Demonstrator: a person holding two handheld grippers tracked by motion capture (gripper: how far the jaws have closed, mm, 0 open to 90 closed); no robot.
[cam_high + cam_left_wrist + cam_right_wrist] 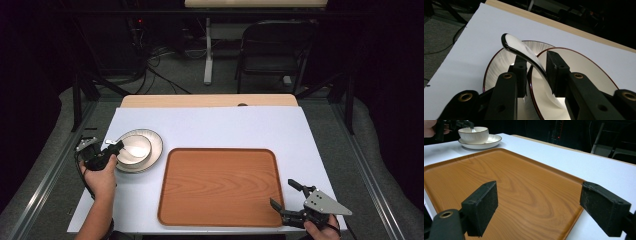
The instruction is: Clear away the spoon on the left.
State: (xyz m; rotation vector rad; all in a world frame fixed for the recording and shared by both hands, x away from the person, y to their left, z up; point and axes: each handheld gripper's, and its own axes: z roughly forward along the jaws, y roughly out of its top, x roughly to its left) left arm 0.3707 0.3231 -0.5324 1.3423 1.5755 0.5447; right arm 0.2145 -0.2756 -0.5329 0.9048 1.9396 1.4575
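Note:
A white spoon lies with its scoop in a white bowl that stands on a white plate with a dark rim. My left gripper is shut on the spoon's handle, which rises out between the jaws. From above, the left gripper is at the bowl's left edge, and the plate sits at the left of the white table cover. My right gripper stands open over the near right corner of the wooden tray, holding nothing. Between its wide jaws I see bare tray.
The white cover lies over a wooden table whose far edge shows. A black chair and a table leg stand on the floor beyond. Metal rails run along both sides of the table.

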